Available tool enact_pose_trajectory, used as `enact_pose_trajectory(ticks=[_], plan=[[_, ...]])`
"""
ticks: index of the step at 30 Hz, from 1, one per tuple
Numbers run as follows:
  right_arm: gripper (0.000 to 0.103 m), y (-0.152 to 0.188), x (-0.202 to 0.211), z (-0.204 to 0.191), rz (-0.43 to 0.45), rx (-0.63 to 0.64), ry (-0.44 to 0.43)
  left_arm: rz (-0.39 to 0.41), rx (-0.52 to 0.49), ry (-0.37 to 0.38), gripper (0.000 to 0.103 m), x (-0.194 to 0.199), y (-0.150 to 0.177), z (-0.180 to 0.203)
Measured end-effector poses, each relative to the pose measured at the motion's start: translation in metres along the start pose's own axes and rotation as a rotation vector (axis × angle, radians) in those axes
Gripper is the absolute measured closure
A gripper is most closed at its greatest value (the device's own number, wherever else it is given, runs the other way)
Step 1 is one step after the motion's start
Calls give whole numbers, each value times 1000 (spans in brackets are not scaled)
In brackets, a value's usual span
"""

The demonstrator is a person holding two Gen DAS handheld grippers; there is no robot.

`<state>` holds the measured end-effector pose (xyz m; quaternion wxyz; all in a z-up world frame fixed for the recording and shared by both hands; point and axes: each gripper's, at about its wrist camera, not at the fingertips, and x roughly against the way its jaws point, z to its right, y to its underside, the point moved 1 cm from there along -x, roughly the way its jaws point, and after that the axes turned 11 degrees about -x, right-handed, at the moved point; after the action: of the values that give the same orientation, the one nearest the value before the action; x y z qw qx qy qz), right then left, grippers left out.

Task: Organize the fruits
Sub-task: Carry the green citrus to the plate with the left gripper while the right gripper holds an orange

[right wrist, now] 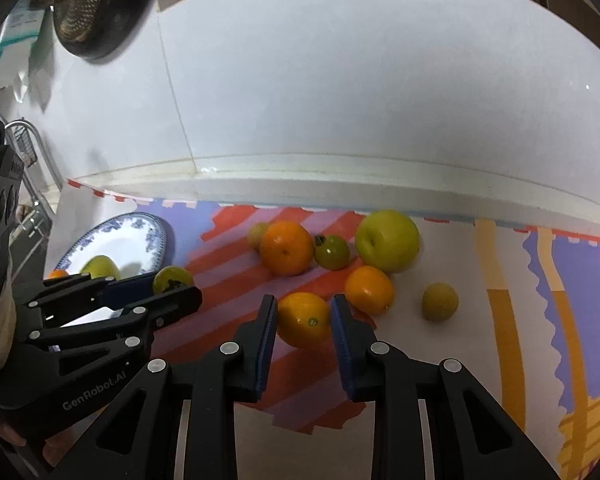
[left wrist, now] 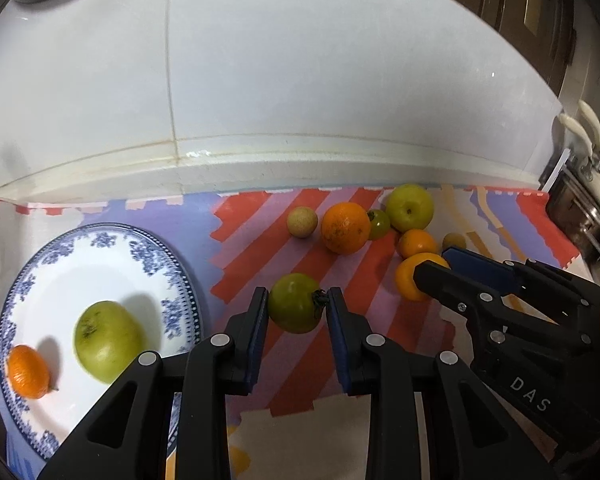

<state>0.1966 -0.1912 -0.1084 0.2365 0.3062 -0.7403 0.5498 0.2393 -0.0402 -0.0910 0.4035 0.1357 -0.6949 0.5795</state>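
Note:
My left gripper point(left wrist: 298, 304) is shut on a green tomato point(left wrist: 294, 307) just above the striped mat. My right gripper point(right wrist: 304, 312) is shut on an orange fruit point(right wrist: 303, 319); it also shows in the left wrist view point(left wrist: 436, 262). A blue-and-white plate point(left wrist: 60, 264) at the left holds a green apple point(left wrist: 107, 340) and a small orange point(left wrist: 27, 371). Loose on the mat lie a big orange point(right wrist: 286, 247), a small green tomato point(right wrist: 332, 252), a green apple point(right wrist: 387, 240), another orange point(right wrist: 369, 290) and a small yellowish fruit point(right wrist: 440, 302).
A white tiled wall point(left wrist: 300, 80) with a raised ledge point(left wrist: 260, 160) runs behind the mat. A brownish round fruit point(left wrist: 300, 221) lies left of the big orange. A dark pan point(right wrist: 96, 8) hangs at upper left; a wire rack point(right wrist: 28, 148) stands at far left.

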Motion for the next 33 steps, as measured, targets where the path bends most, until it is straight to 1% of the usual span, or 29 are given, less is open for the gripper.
enact_pose_trajectory(ticks=[6,13,17,22,27,28,29,31,33], plan=[[75,-3,26,-20,41,42,-47,55,23,-28,74,38,0,-7],[75,-8,51,-50,74,84,-118,84,60,-97,74,78,6,-23],[75,-7,57,-71,76,110,-165,94,85,-145,74,100,19,-36],[75,0,54,-100,48,152,-228,79,121,-212,74,117,38,-56],[76,11,44,-128,5,202,-281,45,165,-255,74,124,61,-78],[82,13,42,-134,-7,212,-293,39,172,-260,74,124,64,-81],[91,15,38,-140,-19,224,-302,34,185,-259,74,123,70,-87],[91,19,28,-152,-32,251,-310,17,211,-249,74,116,77,-96],[91,23,14,-162,-62,269,-318,-13,229,-258,74,108,84,-103]])
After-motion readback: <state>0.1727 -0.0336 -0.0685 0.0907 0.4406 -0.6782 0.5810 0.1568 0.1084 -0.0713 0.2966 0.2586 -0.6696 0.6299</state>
